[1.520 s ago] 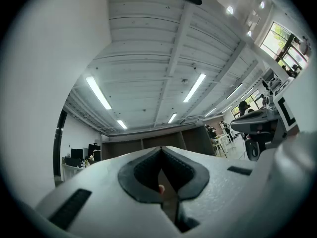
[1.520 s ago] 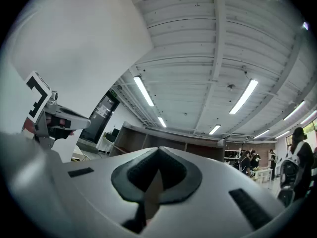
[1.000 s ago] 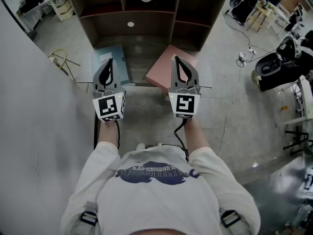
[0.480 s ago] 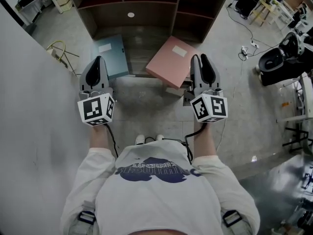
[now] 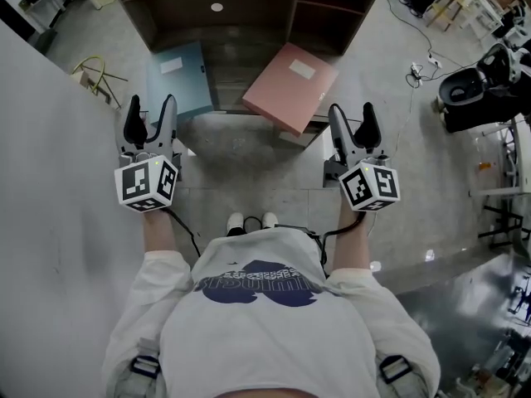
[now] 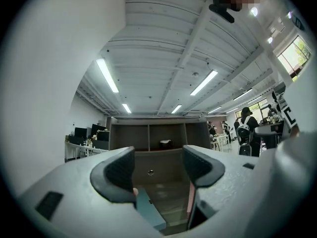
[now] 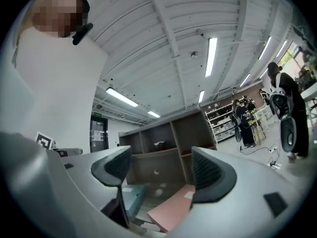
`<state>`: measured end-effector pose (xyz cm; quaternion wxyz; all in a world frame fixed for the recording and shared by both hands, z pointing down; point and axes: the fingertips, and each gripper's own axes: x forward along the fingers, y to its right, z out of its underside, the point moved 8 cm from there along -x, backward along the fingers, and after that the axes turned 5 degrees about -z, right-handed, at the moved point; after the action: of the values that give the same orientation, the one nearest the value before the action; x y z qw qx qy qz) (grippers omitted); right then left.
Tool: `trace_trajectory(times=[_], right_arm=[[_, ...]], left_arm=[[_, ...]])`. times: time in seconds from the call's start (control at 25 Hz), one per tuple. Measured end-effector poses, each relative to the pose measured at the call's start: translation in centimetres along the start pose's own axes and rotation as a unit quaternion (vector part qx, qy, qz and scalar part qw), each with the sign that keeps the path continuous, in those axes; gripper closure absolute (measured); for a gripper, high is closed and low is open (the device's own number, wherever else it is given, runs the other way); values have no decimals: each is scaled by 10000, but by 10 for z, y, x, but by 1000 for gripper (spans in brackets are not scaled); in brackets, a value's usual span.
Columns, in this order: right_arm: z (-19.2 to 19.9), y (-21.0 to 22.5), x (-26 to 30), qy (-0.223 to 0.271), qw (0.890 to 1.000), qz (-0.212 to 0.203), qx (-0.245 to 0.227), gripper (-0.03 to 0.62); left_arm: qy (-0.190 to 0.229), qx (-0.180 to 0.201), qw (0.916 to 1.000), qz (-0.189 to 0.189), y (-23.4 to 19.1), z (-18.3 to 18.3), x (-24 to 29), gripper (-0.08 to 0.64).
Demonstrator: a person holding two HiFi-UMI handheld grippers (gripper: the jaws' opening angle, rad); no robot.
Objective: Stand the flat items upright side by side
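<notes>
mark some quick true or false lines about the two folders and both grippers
1. The blue folder and the pink folder both lie flat. True.
2. The left gripper is clamped on the blue folder. False: its jaws have just been opening and stand apart with nothing between them, short of the folder.
3. In the head view the pink folder lies to the right of the blue one. True.
4. The right gripper is shut. False: its jaws have just been opening too, and they stand apart and empty.
5. The pink folder is stacked on top of the blue one. False: they lie side by side with a gap between them.
</notes>
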<state>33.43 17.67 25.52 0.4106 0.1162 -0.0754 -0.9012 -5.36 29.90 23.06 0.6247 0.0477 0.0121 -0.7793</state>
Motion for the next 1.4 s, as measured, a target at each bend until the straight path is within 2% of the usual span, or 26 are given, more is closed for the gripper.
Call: trace_trajectory(times=[0.52, 0.88, 1.08, 1.4], right_arm=[[-1, 41, -2, -167, 9998, 18, 48, 235], [8, 73, 17, -417, 9987, -258, 168, 235], [25, 78, 34, -626, 9973, -289, 261, 235], [54, 72, 74, -895, 9954, 24, 336, 235]], left_arm=[[-459, 83, 9989, 99, 36, 22, 20, 261], [-810, 94, 9967, -36, 54, 39, 37, 261], [-1134, 263, 9932, 55, 51, 55, 52, 261], [-1454, 173, 9880, 494, 31, 88, 106, 259]])
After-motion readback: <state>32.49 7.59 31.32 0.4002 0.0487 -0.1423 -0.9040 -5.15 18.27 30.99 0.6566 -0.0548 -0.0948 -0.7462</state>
